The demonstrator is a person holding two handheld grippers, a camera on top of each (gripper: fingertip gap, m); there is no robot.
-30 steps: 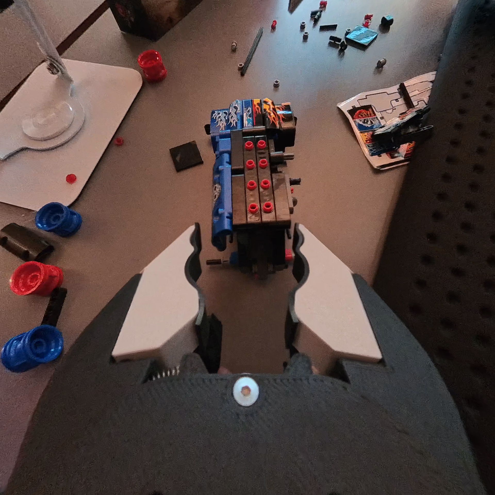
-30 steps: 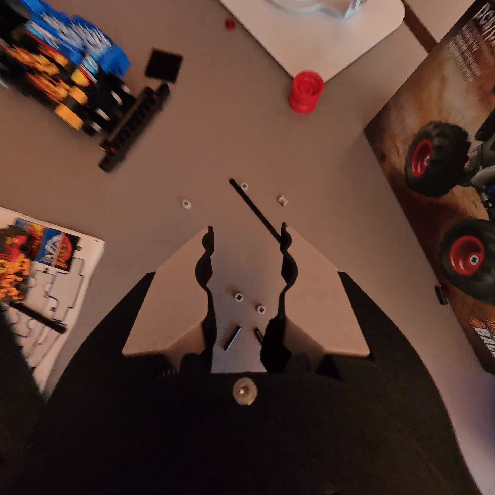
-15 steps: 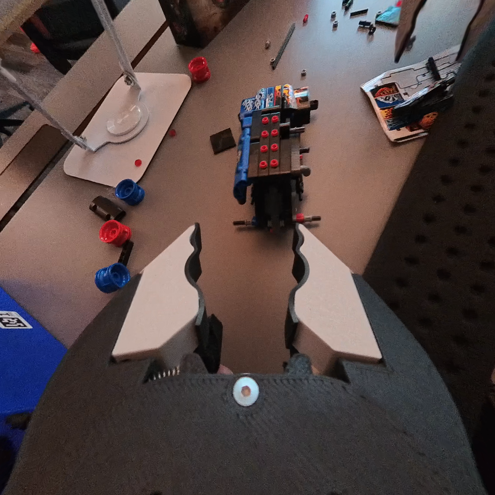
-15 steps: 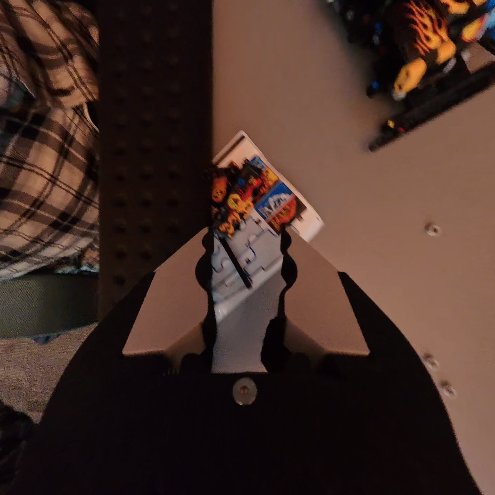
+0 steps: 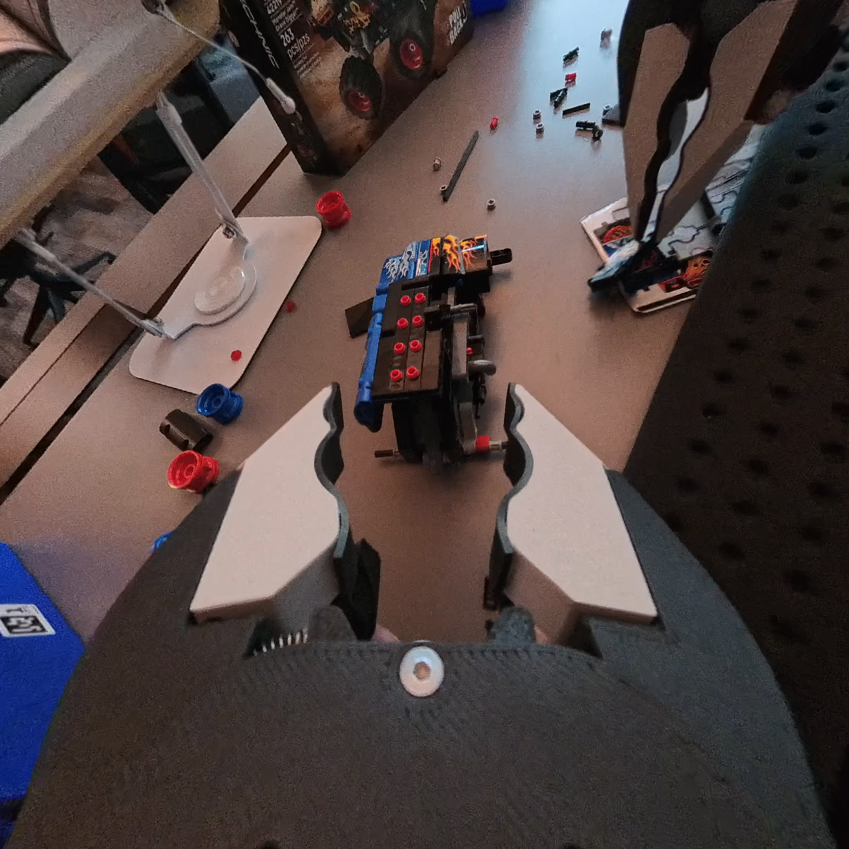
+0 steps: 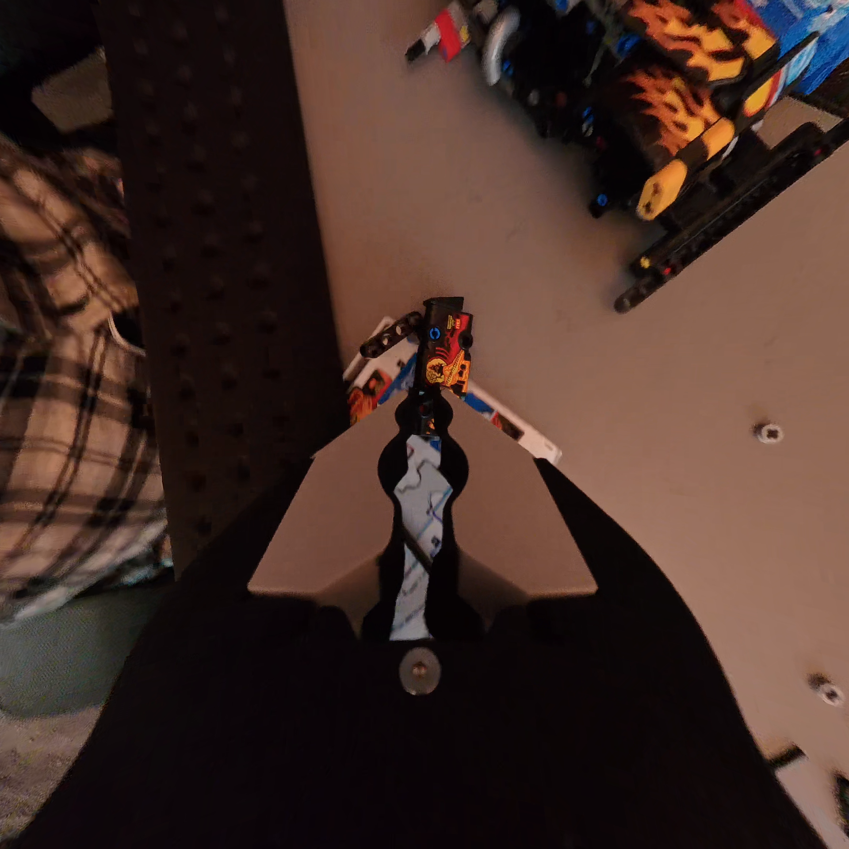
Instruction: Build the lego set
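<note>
Grey-brown and dimly lit, the surface carries a half-built toy truck at its middle, a blue and black body with flame stickers at its far end and rows of red pins along its top. The left hand-held gripper hovers just short of the truck's near end with its two pale fingers spread wide and nothing between them; a thin axle sticks out of the truck toward the right finger. To the left lie loose wheel hubs: a blue one beside a small black piece, a red one nearer the camera, and another red one by the corner of a white stand base. The set's box stands upright at the far left, with a long black axle and scattered small parts lying on the surface beyond the truck. At the right edge the right hand-held gripper points down over a sticker sheet, its fingers drawn close together and pinching a small black piece with a red and orange flame sticker; a short black holed beam juts from that piece's left side. In the right wrist view the truck fills the upper right corner, and a plaid sleeve shows at the left beyond a dark perforated panel.
</note>
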